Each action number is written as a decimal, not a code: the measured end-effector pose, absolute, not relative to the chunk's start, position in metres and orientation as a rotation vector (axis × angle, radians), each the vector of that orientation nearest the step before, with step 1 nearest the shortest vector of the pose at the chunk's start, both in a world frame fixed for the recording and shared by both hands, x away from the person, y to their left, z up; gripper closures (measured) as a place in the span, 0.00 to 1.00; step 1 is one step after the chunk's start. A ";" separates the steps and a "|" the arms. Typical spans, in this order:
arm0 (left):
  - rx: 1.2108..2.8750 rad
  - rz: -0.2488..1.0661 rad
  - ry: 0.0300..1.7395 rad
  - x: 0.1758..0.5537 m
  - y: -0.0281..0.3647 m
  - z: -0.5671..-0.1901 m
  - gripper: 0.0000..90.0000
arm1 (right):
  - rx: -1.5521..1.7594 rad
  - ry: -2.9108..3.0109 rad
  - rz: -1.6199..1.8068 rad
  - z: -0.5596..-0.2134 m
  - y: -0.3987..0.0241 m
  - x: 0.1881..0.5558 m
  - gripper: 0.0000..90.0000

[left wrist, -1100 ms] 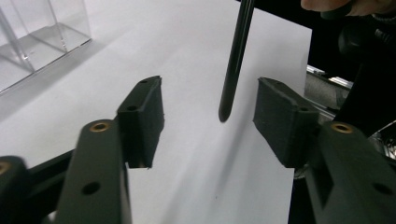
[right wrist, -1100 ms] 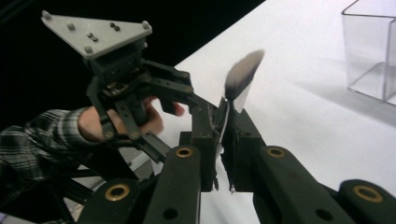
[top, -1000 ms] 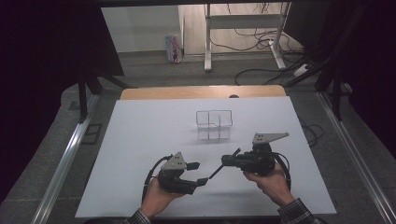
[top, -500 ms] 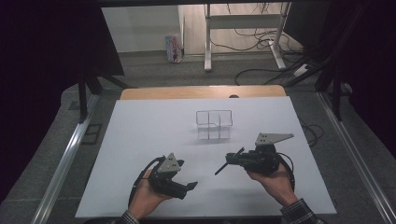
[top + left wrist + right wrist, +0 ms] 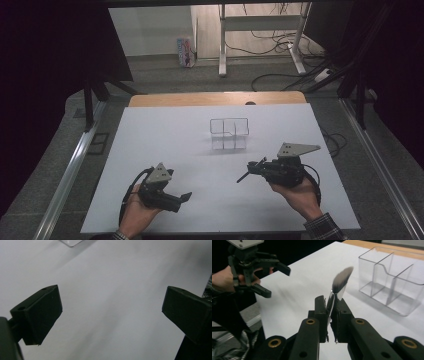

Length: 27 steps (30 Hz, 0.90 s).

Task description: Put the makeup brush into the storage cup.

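Note:
My right gripper (image 5: pixel 256 168) is shut on a make-up brush (image 5: pixel 342 280), whose dark bristle head sticks up past the jaws and points left in the high view, where the brush (image 5: pixel 243 177) hangs just above the white sheet. My left gripper (image 5: pixel 181 201) sits near the front edge, apart from the brush. Its jaws have just been opening and now stand wide, with nothing between them in the left gripper view (image 5: pixel 110 302). The right gripper view (image 5: pixel 333 302) also shows the left gripper (image 5: pixel 274 280) farther off. A clear plastic organizer (image 5: pixel 229 132) with several compartments stands mid-table.
A white sheet (image 5: pixel 165 135) covers the table, and a wooden strip (image 5: pixel 215 98) shows at its far edge. Metal rails (image 5: pixel 75 165) run along both sides. Cables (image 5: pixel 280 37) and desk legs lie on the floor beyond. The organizer (image 5: pixel 392 277) stands close on the right of the brush.
My left hand has drawn back to the left, away from the right gripper and the brush, and its jaws have opened wider. The right hand has kept still.

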State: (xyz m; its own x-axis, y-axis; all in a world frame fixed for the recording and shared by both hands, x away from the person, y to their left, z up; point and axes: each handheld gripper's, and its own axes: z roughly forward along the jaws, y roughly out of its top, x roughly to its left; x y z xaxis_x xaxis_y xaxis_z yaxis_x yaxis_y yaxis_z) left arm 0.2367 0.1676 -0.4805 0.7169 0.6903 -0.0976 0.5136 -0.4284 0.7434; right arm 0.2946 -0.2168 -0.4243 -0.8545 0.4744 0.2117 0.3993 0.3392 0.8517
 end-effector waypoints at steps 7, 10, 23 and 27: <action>2.111 0.326 0.959 0.234 0.183 -0.485 0.02 | 0.843 2.458 1.524 -0.424 -0.222 0.296 0.92; 2.090 0.344 0.989 0.233 0.190 -0.488 0.02 | 0.854 2.439 1.507 -0.424 -0.225 0.297 0.92; 2.055 0.416 1.089 0.226 0.220 -0.492 0.02 | 0.868 2.380 1.499 -0.423 -0.232 0.302 0.92; 2.065 0.418 1.095 0.225 0.222 -0.493 0.02 | 0.870 2.378 1.499 -0.422 -0.232 0.303 0.92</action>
State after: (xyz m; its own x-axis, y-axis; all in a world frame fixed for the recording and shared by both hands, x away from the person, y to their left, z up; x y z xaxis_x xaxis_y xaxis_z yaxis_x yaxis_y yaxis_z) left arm 0.2246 0.2218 -0.4931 0.5809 0.8120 -0.0564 0.5675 -0.3544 0.7431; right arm 0.3028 -0.2322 -0.4218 -0.8070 0.5741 0.1385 0.3727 0.3131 0.8735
